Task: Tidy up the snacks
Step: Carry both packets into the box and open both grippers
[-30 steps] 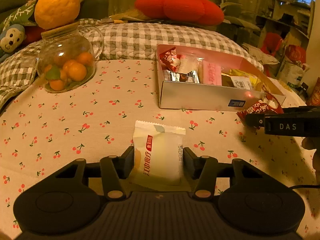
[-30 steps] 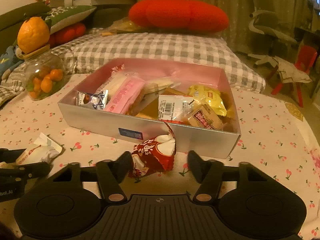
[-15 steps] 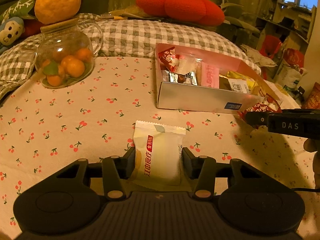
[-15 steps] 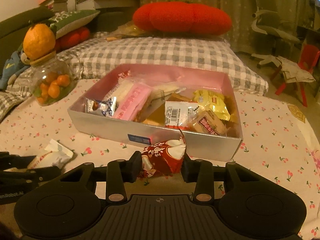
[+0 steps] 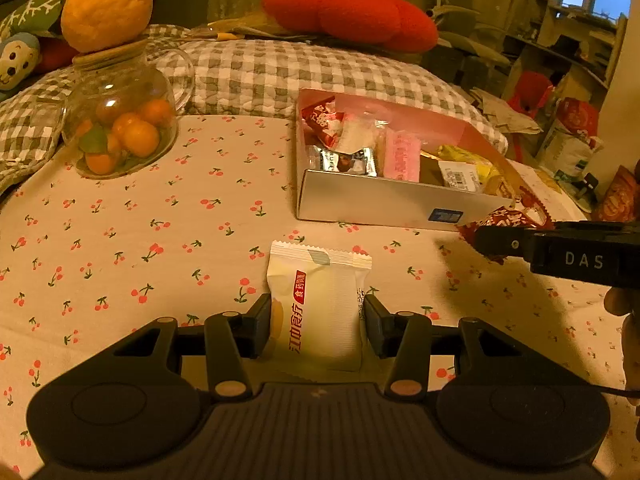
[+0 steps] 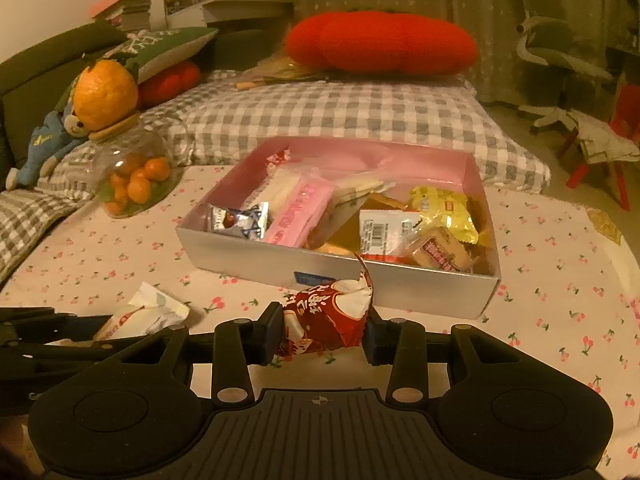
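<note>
- The glass jar [image 5: 120, 128] of small oranges, with a big orange on its lid, stands well to the left of the box [image 5: 384, 200] and plays no part in the sorting; it only narrows the room on that side.
- The left hand-held gripper [image 5: 316, 320] is clamped on the cream snack packet [image 5: 320, 312], one finger against each long side. The packet sits short of the box's near wall, a little left of its near-left corner, low over the cherry-print table [image 5: 160, 240]; whether it is lifted clear of the cloth I cannot tell.
- The box already holds a good many snacks: a silver wrapper at its left end, a pink bar next to it, yellow and barcode-labelled packs toward its right end. By my reading most of the work is done.
- The right hand-held gripper [image 6: 320, 330] is closed on the red snack packet [image 6: 324, 320], just before the box's near wall, toward its right half.
- What seems left is these two packets. No other loose snack shows on the cloth.
- Each packet must rise over the box's near wall [image 6: 340, 276]. The back of the box, by its pink far wall, looks emptiest. The grippers are near each other, so going in one at a time looks safer.
</note>
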`<state>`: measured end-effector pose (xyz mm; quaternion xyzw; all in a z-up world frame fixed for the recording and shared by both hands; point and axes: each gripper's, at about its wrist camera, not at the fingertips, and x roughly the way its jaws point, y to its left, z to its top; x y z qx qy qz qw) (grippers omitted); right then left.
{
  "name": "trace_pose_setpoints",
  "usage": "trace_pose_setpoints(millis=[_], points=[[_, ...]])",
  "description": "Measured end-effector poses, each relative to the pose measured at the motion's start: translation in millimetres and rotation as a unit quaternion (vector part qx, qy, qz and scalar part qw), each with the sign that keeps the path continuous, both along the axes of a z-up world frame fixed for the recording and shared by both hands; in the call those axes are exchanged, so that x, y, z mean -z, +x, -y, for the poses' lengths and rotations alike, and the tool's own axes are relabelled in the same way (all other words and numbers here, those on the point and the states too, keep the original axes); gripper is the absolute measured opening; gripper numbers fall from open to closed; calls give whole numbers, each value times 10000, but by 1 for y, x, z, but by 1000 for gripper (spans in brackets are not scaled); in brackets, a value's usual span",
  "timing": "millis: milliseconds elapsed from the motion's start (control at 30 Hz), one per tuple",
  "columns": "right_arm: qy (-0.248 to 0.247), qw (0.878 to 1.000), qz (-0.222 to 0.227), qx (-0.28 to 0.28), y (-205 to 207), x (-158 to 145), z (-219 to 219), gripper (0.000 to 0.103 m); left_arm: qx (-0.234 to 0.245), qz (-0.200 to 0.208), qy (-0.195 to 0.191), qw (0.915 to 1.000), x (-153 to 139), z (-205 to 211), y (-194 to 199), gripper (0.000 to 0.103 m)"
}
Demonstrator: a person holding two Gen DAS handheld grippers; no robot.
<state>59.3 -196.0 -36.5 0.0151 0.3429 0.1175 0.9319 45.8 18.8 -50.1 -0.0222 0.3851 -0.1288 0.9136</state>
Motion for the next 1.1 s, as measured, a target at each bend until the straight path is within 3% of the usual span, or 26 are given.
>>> trace_pose_setpoints(millis=[733, 1100], points=[[416, 9987, -286, -82, -15, -43, 4, 39, 108, -189, -55, 9997, -36, 16, -1, 44], [561, 9979, -271, 166, -6, -55, 24, 39, 163, -55, -381, 9991, -59, 33, 10, 44]])
